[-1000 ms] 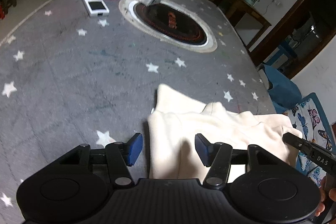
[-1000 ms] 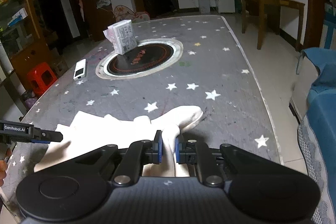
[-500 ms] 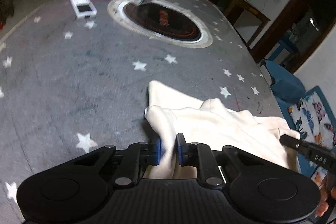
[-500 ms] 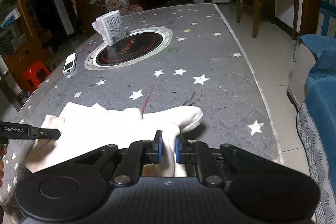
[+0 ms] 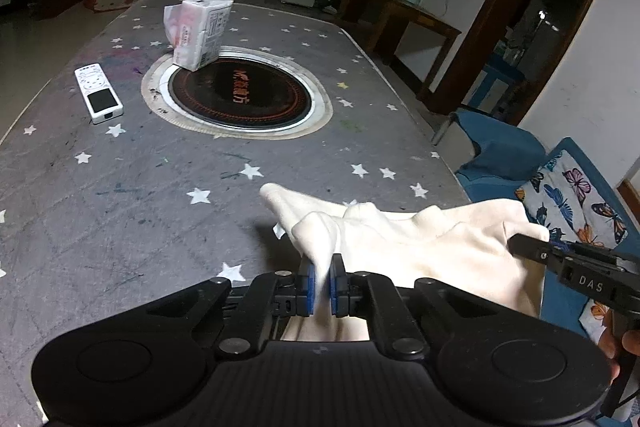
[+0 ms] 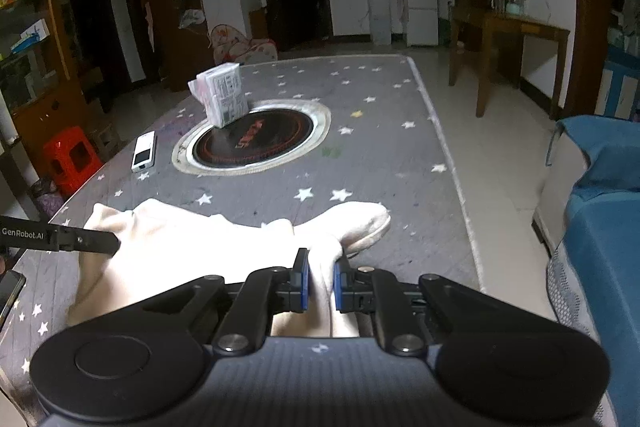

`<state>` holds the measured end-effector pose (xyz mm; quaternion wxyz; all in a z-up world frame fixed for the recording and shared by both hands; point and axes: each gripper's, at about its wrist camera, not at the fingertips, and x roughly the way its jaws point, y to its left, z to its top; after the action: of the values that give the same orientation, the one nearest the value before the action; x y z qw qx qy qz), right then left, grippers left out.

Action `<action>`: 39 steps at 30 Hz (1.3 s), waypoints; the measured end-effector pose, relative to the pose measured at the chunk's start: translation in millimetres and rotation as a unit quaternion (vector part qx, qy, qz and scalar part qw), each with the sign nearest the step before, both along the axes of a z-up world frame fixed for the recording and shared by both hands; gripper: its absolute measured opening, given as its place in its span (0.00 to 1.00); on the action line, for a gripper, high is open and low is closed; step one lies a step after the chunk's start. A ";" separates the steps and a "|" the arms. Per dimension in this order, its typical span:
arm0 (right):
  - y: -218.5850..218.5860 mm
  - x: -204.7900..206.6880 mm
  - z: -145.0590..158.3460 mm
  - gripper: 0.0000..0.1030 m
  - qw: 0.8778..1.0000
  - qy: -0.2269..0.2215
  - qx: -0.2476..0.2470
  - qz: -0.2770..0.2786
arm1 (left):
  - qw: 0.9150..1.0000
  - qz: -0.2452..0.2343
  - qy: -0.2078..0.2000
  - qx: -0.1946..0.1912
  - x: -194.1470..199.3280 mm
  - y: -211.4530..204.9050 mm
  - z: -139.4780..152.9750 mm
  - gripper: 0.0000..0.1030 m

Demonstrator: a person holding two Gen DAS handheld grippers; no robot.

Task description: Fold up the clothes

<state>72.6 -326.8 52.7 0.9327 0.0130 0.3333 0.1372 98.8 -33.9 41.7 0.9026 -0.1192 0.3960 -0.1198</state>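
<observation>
Both tongs are clenched on the cream garment. My left gripper pinches a raised fold of it between its blue pads, and my right gripper grips another bunched fold the same way. In each view the other gripper's black finger reaches in from the side to the cloth. The garment lies crumpled at the near edge of the tabletop, partly lifted between the two grips, with one rounded end lying toward the right edge. Farther out, a round hob sits mid-table, a wrapped pack stands on its far rim, and a white remote lies near the left edge.
</observation>
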 end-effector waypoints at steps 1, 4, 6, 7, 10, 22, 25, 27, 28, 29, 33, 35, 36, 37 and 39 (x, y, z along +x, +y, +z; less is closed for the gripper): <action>-0.4 -0.6 1.1 0.10 1.000 -0.002 -0.001 0.000 | 1.000 -0.001 0.001 0.000 -0.1 -1.0 0.3 0.07; -1.3 -3.4 1.7 0.10 1.000 -0.005 -0.004 0.000 | 1.000 -0.005 0.000 0.002 -1.1 -3.3 2.0 0.07; -2.7 -5.5 1.9 0.10 1.000 -0.007 -0.004 -0.002 | 1.000 -0.009 -0.004 0.004 -2.2 -4.7 4.1 0.07; -3.4 -6.5 1.9 0.10 1.000 -0.008 -0.004 -0.002 | 1.000 -0.010 -0.004 0.004 -2.5 -5.1 4.8 0.07; -6.2 -6.5 1.8 0.10 1.000 -0.008 -0.005 -0.005 | 1.000 -0.012 -0.004 0.003 -2.1 -7.6 5.2 0.07; -22.0 1.4 4.8 0.10 1.000 -0.012 -0.013 -0.019 | 1.000 -0.021 -0.004 -0.006 5.8 -22.0 9.8 0.07; -25.8 6.0 2.1 0.10 1.000 -0.011 -0.016 -0.021 | 1.000 -0.020 -0.002 -0.006 11.3 -26.6 8.1 0.07; -28.8 9.4 -0.9 0.10 1.000 -0.007 -0.015 -0.023 | 1.000 -0.020 0.002 -0.006 15.2 -29.0 5.1 0.07; -30.7 11.6 -3.1 0.10 1.000 -0.005 -0.015 -0.025 | 1.000 -0.019 0.004 -0.007 17.2 -30.2 3.2 0.07; -32.7 13.9 -5.8 0.10 1.000 -0.003 -0.015 -0.027 | 1.000 -0.019 0.007 -0.007 19.4 -31.7 0.6 0.07; -41.4 23.8 -18.0 0.10 0.999 0.010 -0.014 -0.036 | 1.000 -0.021 0.017 -0.004 25.5 -37.6 -8.5 0.07; -44.8 27.4 -23.4 0.10 0.999 0.015 -0.015 -0.039 | 1.000 -0.022 0.021 -0.002 27.8 -39.7 -12.1 0.07; -46.2 29.2 -26.0 0.10 0.999 0.018 -0.014 -0.041 | 0.999 -0.023 0.024 -0.002 28.9 -40.7 -13.9 0.07; -47.5 30.9 -28.5 0.10 0.999 0.021 -0.014 -0.043 | 0.999 -0.023 0.026 -0.001 29.6 -41.6 -15.6 0.07; -50.0 34.2 -33.9 0.10 0.998 0.027 -0.014 -0.046 | 0.999 -0.024 0.028 0.004 30.7 -43.1 -19.3 0.08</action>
<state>106.8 -376.9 18.8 0.9286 0.0187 0.3597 0.0889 129.5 -77.0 22.4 0.8884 -0.1094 0.4245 -0.1364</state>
